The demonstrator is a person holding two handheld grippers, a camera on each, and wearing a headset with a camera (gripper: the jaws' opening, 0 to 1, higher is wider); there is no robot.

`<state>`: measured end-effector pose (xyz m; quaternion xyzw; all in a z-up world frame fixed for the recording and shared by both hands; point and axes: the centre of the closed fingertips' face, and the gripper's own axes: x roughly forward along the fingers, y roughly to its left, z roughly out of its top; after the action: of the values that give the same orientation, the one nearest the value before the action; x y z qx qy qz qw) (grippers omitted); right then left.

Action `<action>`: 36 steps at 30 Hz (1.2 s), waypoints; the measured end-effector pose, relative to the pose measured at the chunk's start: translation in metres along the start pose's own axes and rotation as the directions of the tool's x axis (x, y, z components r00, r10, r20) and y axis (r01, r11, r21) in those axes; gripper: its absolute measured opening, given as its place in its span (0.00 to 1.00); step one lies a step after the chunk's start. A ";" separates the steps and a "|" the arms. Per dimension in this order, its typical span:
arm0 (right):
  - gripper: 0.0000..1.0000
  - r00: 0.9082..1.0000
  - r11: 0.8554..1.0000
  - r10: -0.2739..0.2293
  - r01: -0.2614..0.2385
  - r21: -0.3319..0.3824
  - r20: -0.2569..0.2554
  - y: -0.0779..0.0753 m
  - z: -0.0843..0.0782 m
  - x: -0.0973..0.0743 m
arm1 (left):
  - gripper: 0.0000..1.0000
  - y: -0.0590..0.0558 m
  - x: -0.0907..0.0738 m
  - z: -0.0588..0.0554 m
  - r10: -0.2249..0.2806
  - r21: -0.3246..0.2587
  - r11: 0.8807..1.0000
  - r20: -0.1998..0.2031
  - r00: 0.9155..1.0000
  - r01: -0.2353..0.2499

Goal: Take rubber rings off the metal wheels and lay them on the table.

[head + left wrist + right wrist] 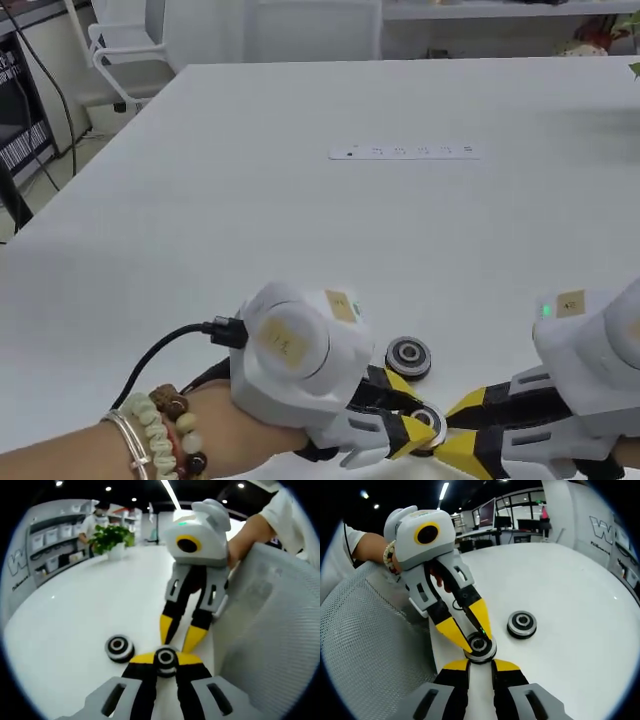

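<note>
The wheel (166,660) you are working on sits at the near edge of the worktop (300,200), clamped between the yellow tips of your left gripper (473,641), with its dark ring on. Your right gripper (178,642) meets it from the opposite side, jaws a little apart at the wheel's rim; whether they pinch the ring cannot be told. A second wheel (408,355) lies flat on the worktop just beside the first, ring on, touching neither gripper.
</note>
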<state>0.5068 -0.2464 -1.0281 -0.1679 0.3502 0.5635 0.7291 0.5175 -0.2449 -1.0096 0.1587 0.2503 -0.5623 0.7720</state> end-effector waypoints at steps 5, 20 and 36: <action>0.10 1.000 1.000 0.003 -0.003 -0.007 0.001 0.000 0.000 0.000 | 0.15 0.002 0.000 -0.001 0.001 -0.005 1.000 0.003 1.000 -0.001; 0.26 0.999 1.000 -0.021 0.021 -0.003 0.032 -0.002 0.008 0.003 | 0.15 0.001 -0.001 0.001 0.003 -0.005 1.000 0.012 1.000 -0.003; 0.02 0.999 0.992 -0.036 0.034 -0.125 -0.013 -0.005 -0.001 0.000 | 0.15 0.002 -0.001 0.001 0.008 -0.014 1.000 0.016 1.000 -0.007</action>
<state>0.5114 -0.2485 -1.0299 -0.2232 0.3167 0.5703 0.7243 0.5188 -0.2439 -1.0079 0.1499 0.2474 -0.5589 0.7772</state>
